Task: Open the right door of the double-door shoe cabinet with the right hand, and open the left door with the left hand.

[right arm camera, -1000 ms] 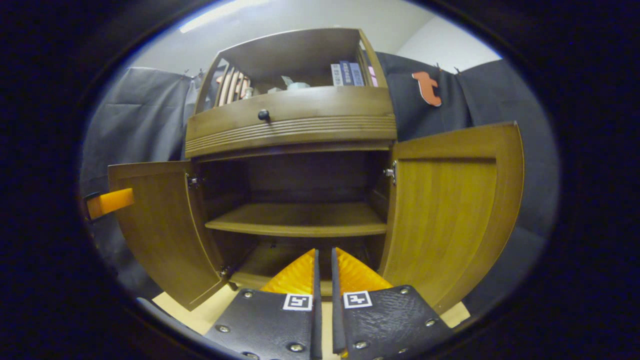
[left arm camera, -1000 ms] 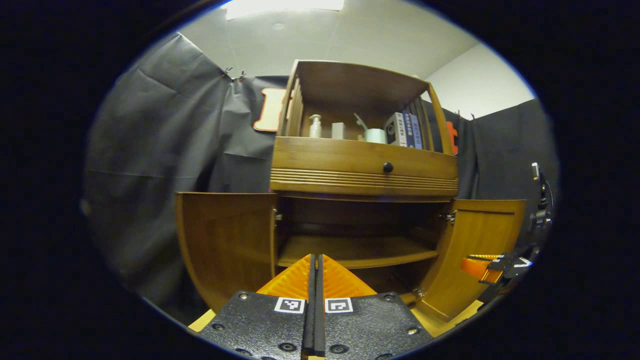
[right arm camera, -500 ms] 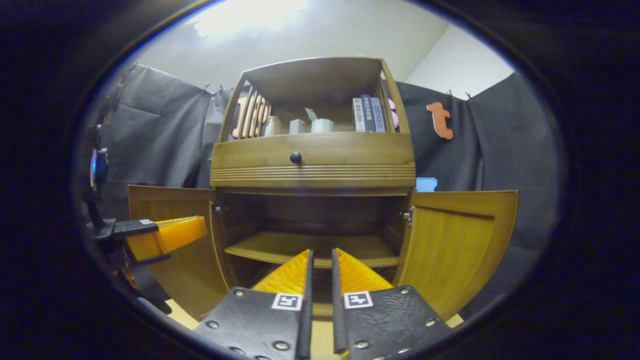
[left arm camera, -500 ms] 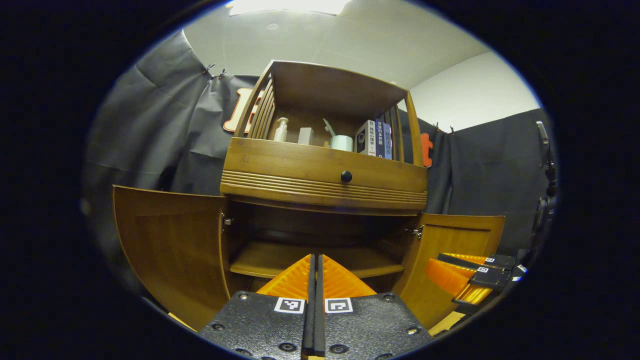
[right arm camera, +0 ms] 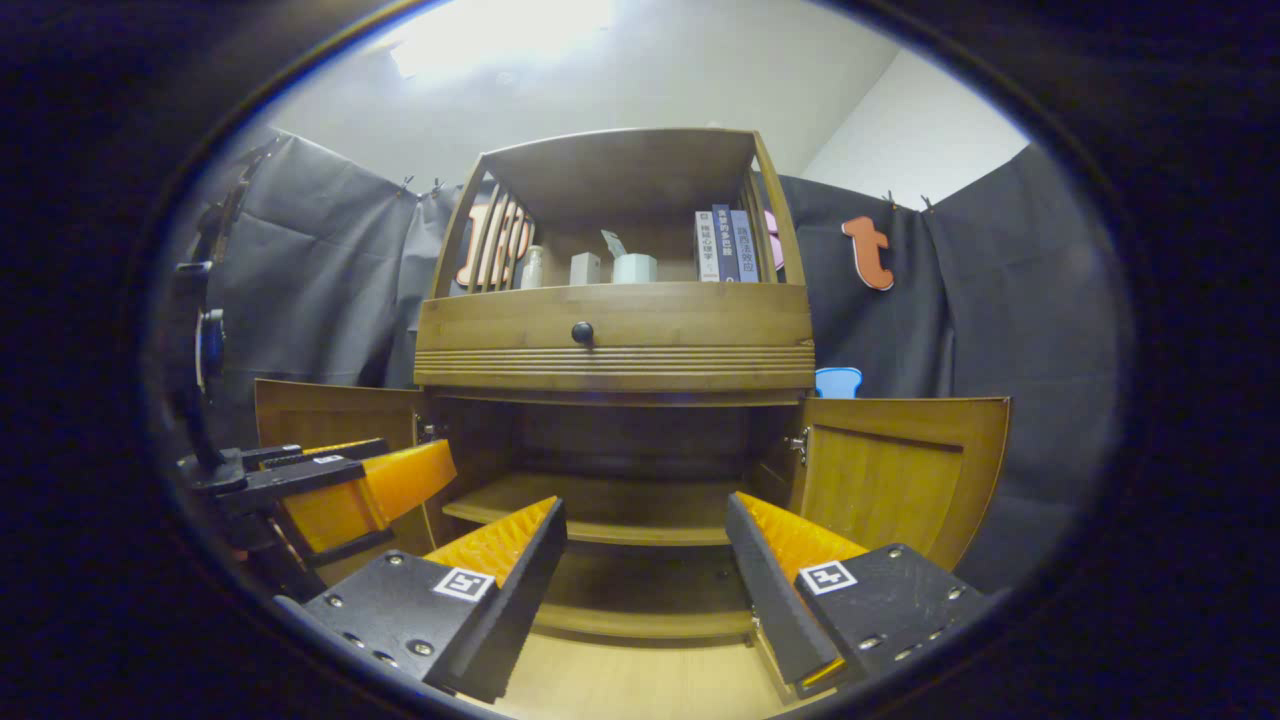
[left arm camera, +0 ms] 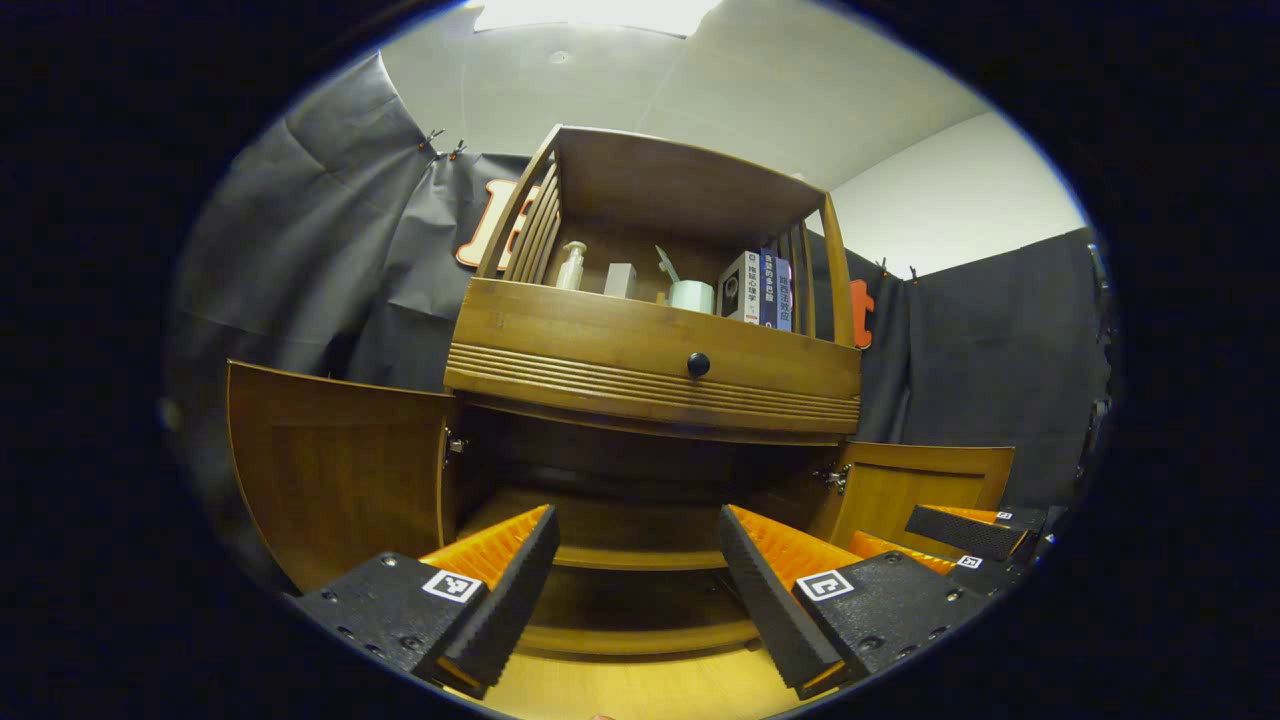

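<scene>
The wooden shoe cabinet (left arm camera: 650, 370) (right arm camera: 615, 345) stands ahead with both lower doors swung wide. Its left door (left arm camera: 335, 470) (right arm camera: 320, 415) and right door (left arm camera: 925, 485) (right arm camera: 890, 480) hang outward, baring an inner shelf (left arm camera: 600, 535) (right arm camera: 600, 505). My left gripper (left arm camera: 635, 525) is open, a short way back from the cabinet, with nothing between its fingers. My right gripper (right arm camera: 645, 515) is likewise open and holds nothing. In the left gripper view the right gripper (left arm camera: 960, 545) sits low at the right, before the right door. In the right gripper view the left gripper (right arm camera: 340, 480) sits at the left, before the left door.
A drawer with a dark knob (left arm camera: 698, 365) (right arm camera: 582, 333) sits above the doors. The top shelf holds a pump bottle (left arm camera: 571, 266), a pale cup (left arm camera: 691, 295) and some books (right arm camera: 722, 245). Black cloth walls close in behind and beside. Pale wood floor (right arm camera: 640, 680) lies below.
Both grippers went from shut to open. Both have drawn back a little from the cabinet, whose doors stay open.
</scene>
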The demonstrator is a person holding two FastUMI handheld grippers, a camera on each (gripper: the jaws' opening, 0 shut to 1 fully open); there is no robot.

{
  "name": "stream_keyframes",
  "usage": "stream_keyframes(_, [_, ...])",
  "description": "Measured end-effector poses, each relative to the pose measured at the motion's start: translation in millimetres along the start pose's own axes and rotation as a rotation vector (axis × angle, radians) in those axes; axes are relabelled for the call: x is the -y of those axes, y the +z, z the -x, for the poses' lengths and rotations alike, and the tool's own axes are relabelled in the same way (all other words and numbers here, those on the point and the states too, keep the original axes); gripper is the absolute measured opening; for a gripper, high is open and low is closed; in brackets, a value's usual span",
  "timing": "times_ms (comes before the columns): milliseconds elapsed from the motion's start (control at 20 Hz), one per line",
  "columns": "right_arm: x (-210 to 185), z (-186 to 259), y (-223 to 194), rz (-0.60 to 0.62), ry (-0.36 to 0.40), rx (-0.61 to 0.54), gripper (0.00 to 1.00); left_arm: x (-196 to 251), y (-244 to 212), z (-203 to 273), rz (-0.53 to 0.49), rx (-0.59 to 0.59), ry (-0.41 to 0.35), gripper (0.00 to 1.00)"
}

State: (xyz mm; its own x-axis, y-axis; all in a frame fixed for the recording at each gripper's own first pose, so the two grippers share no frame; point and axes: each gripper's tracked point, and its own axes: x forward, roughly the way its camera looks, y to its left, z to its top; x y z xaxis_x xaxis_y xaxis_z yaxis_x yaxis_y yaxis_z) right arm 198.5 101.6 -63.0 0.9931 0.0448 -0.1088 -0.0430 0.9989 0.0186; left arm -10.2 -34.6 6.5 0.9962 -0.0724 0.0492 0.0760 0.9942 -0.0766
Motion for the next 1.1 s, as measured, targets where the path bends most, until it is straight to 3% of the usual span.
stream_keyframes(200, [-0.9,1.3,0.9,-0.002,-0.007,0.004,0.91,-7.6,1.0,4.5,0.003,0.005,0.022,0.92])
stream_keyframes(350, [-3.7,2.7,-0.5,0.0,-0.006,-0.003,0.99,-12.1,-1.3,7.2,-0.004,-0.003,0.034,0.96])
stream_keyframes(400, [-3.9,3.2,-0.5,0.002,-0.005,-0.003,0.92,-13.3,-2.0,7.4,-0.004,-0.006,0.036,0.92])
stream_keyframes(450, [-4.7,3.2,-0.5,0.004,-0.006,-0.003,0.95,-13.9,-1.7,8.5,-0.004,-0.007,0.037,0.92])
stream_keyframes(550, [-5.3,3.9,-0.4,0.005,-0.006,-0.003,0.92,-15.1,-0.7,10.0,-0.006,-0.006,0.037,0.92])
stream_keyframes(600, [-5.5,4.2,-0.2,0.003,-0.007,-0.003,0.95,-16.7,0.0,10.9,-0.01,-0.003,0.038,0.92])
stream_keyframes(800, [-9.1,4.7,-3.4,-0.015,-0.001,-0.016,0.92,-22.1,2.2,14.6,-0.031,-0.002,0.042,0.92])
stream_keyframes(1100, [-14.8,10.1,-4.9,-0.038,-0.015,-0.018,0.95,-33.9,2.8,20.6,-0.048,-0.009,0.045,0.95])
